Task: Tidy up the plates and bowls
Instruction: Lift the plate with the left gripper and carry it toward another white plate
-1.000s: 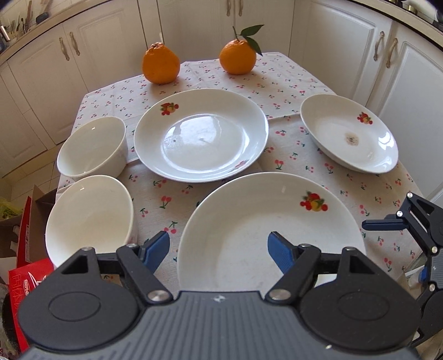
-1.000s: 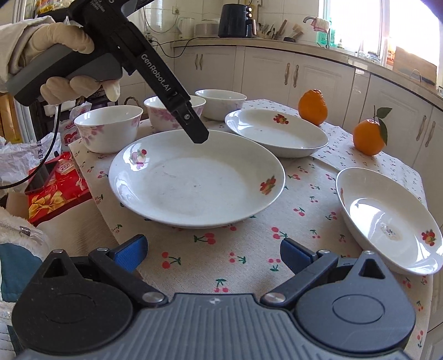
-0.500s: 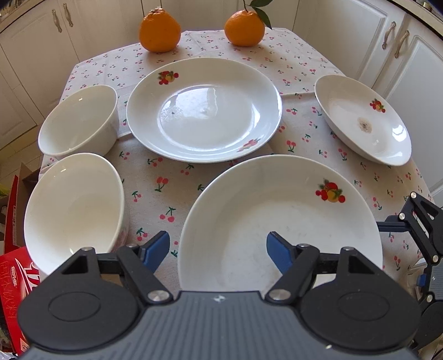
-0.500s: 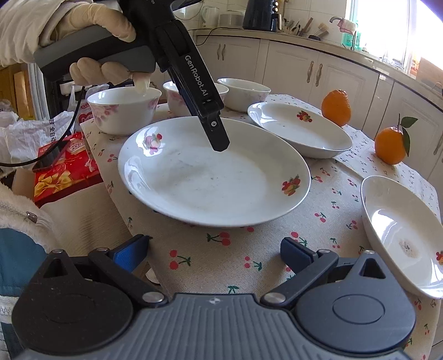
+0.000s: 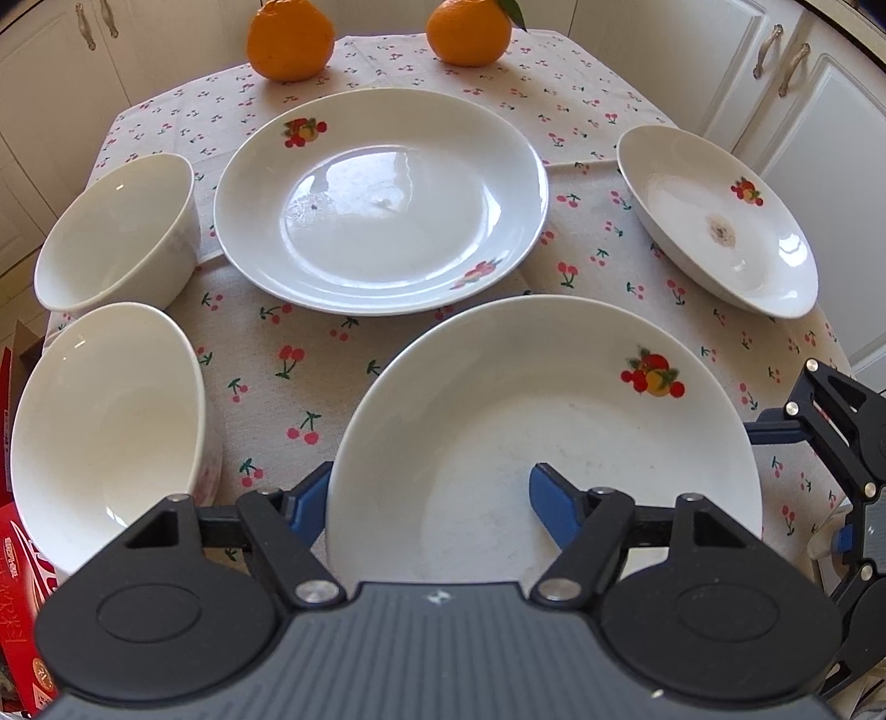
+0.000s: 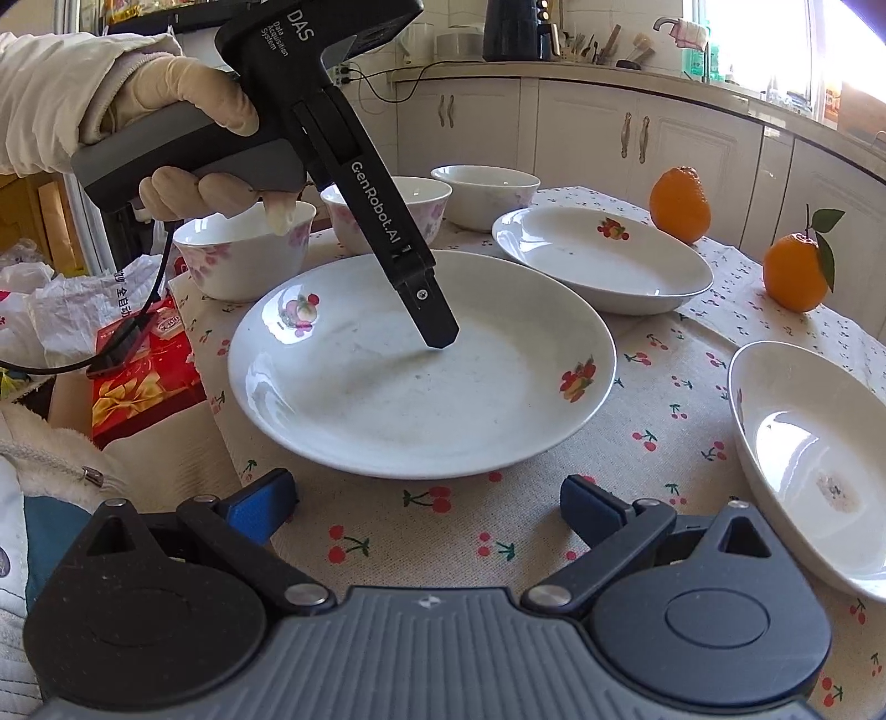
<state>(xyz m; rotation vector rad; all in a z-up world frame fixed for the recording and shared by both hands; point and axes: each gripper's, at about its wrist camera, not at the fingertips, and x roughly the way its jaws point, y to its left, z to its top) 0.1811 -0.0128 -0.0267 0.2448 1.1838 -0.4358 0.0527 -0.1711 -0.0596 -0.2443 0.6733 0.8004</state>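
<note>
Straddling the near rim of the big plate (image 5: 531, 421), the left claw (image 5: 429, 501) has one blue finger outside the rim and the other over the plate's inner slope; its jaws have just been closing in, yet a gap shows between pads and china, so it stands spread about the rim rather than pinching it. From the right wrist view the same claw's finger (image 6: 429, 310) points steeply down into the plate's hollow, with a gloved hand (image 6: 188, 133) on its grey handle. The right claw (image 6: 426, 512) hangs spread and empty above the cherry-print cloth (image 6: 653, 387) at the bench's near edge, touching nothing. The big plate sits on the bench nearest the person and holds nothing. Beyond it a second plate (image 5: 382, 199) lies bare and glossy. A smaller deep plate (image 5: 720, 221) off to the right carries a brownish stain in its middle. Two white bowls (image 5: 116, 232) stand at the left in the left wrist view, both empty; the right wrist view shows three bowls in a row. Two oranges (image 5: 290, 39) rest on the cloth at the far end of the bench.
</note>
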